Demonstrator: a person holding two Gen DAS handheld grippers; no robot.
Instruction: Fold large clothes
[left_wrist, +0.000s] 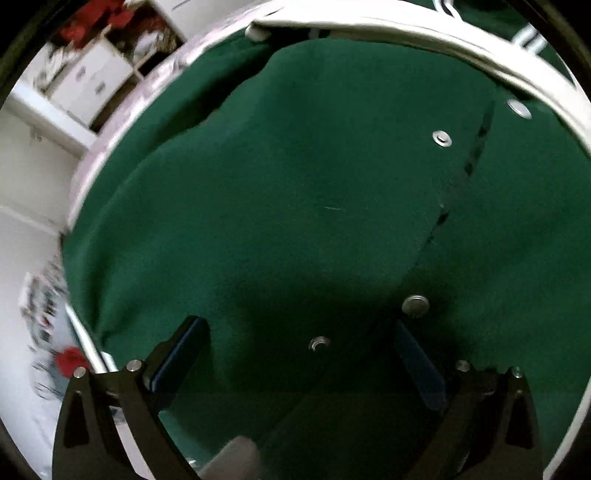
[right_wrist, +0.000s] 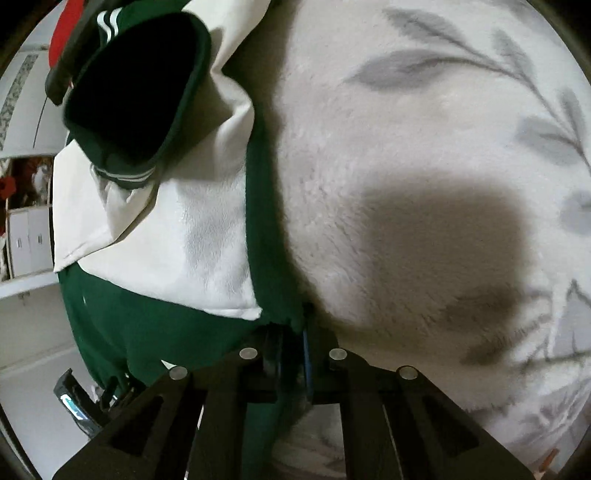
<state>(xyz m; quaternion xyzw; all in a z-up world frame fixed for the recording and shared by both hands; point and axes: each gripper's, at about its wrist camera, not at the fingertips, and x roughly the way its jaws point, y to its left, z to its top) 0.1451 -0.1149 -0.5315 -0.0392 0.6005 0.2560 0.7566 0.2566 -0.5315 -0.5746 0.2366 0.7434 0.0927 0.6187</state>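
The green jacket lies spread on the white fleece blanket, and I take the jacket as my landmark for all places. Its front opening with the metal snap buttons runs just under my left gripper, whose jaws stand wide apart over the cloth and hold nothing. My right gripper is at the jacket's edge beside the white sleeve, with its jaws pressed together on a thin piece of the green hem. The dark cuff of the sleeve lies on top of the jacket, farther from this gripper.

The risk I see is the small bite on the right side: if I pull fast, the hem may slip out and the fold falls back. Also the sleeve lies loose on the body, so it may slide off and open the fold. The left view is blurred, so I think, but cannot be sure, that one front panel overlaps the other; the left fingers could then catch only the upper layer.
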